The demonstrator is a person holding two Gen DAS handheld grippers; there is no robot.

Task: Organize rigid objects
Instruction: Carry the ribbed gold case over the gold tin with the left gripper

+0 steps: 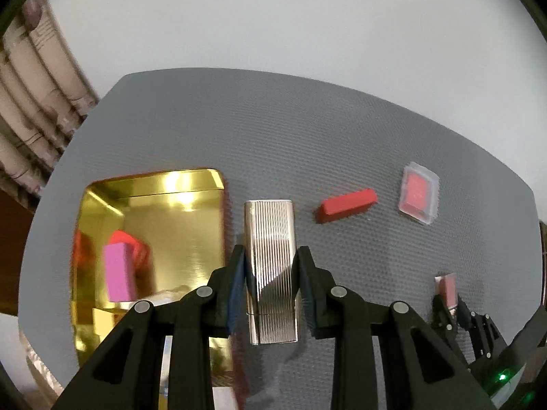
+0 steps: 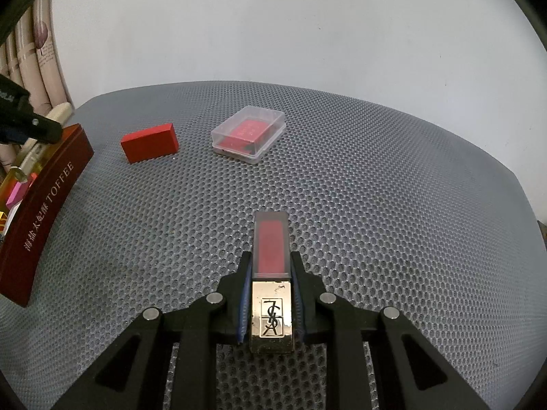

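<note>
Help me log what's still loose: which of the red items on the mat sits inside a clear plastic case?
The clear plastic case farthest back on the mat holds it; the red block to its left lies bare, with no cover.

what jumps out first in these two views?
The gold tin at left on the grey mat, shiny, with a pink block inside. Then the ribbed silver case clamped in the left gripper, and the red lipstick clamped in the right gripper. A red block and clear box lie farther back.

"toffee" on red tin (image 2: 44,212)
</note>
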